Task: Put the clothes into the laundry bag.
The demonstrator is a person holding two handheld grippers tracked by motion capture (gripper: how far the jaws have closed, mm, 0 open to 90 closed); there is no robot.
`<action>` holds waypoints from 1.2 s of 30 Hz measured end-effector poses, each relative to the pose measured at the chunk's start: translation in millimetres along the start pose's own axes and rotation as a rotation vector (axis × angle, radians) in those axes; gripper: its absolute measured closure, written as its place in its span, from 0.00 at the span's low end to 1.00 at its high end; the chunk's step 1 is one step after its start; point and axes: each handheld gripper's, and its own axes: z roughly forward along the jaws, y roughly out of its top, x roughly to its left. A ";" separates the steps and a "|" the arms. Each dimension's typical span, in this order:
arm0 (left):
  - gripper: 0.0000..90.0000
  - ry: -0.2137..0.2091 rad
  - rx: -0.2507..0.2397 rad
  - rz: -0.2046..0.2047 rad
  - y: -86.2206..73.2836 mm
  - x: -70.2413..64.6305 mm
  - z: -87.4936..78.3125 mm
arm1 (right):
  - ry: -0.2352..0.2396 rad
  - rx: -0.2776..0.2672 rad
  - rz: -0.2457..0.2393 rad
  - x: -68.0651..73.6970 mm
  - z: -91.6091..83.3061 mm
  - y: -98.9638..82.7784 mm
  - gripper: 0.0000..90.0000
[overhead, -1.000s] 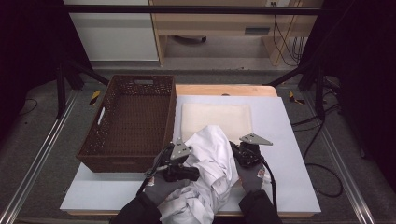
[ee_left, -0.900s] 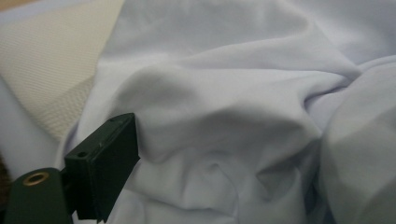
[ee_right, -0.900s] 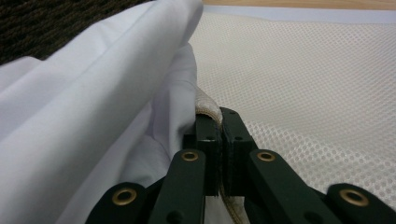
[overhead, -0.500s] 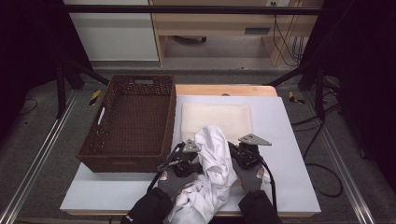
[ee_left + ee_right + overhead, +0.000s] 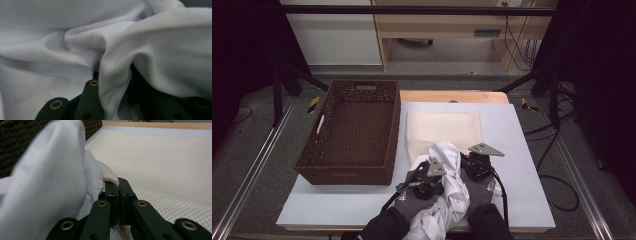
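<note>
White garment (image 5: 447, 185) is lying crumpled in soft folds at the near edge of the table (image 5: 522, 150), bunched between both hands and spilling over that edge toward the person. Its far end is overlapping the near edge of the cream mesh bag (image 5: 443, 127), which is lying flat mid-table just right of the brown wicker basket (image 5: 352, 132).

Right gripper (image 5: 117, 186) is sitting with its jaws pressed together, pinching the cream bound edge of the mesh bag, white cloth draped against its left side.

Left gripper (image 5: 112, 82) is buried in the garment; a ridge of white cloth is running between its jaws, which have just been closing, and they appear to be nipping that fold.

Against the earlier frames: left gripper is now sitting farther in, toward the table's middle and tucked under the cloth. Right gripper is unchanged in place. The garment's upper fold is rising less.
</note>
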 end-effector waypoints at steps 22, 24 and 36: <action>0.27 0.092 -0.138 -0.024 12.7 26.4 -59.8 | 0.021 -0.038 -0.028 11.2 -11.3 9.0 0.98; 0.20 0.114 -0.102 -0.037 12.9 34.2 -48.8 | 0.019 -0.036 -0.035 12.1 -10.9 8.9 0.98; 0.56 -0.074 0.012 -0.131 -7.8 55.3 -0.9 | 0.024 -0.030 -0.049 14.6 -9.8 7.9 0.98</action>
